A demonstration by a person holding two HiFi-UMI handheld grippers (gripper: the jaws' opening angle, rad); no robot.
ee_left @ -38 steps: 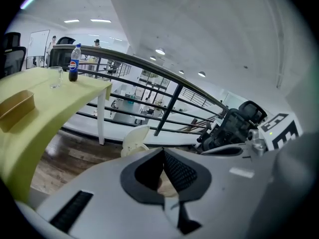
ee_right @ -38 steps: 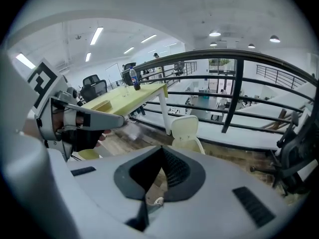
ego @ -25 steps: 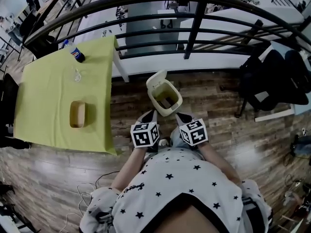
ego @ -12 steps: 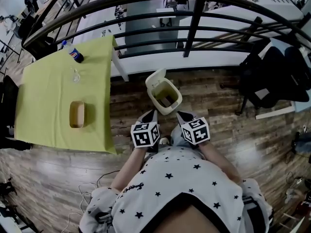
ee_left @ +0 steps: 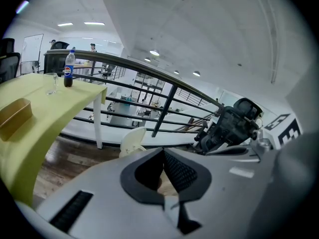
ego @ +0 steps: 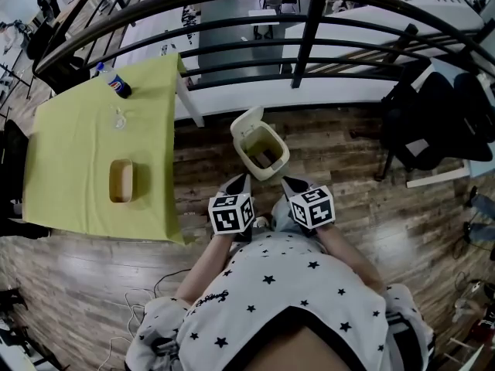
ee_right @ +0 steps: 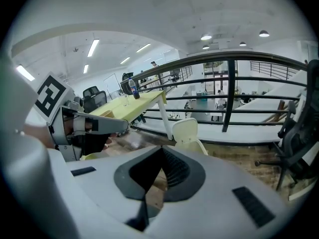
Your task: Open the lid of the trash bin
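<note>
Almost nothing has changed in the last second. The bin (ego: 263, 154) stands at the same place on the wood floor (ego: 348, 192), just in front of the person. Its lid (ego: 248, 121) is already up, so I judge the task as done. The left gripper (ego: 237, 184) and right gripper (ego: 292, 185) stay pulled back near the body and do not touch the bin. Both have their jaws pressed together on nothing. A black railing (ego: 309, 29) runs behind the bin. At the left is a yellow-green table (ego: 69, 137) with a tray (ego: 121, 181) and a bottle (ego: 120, 87).
</note>
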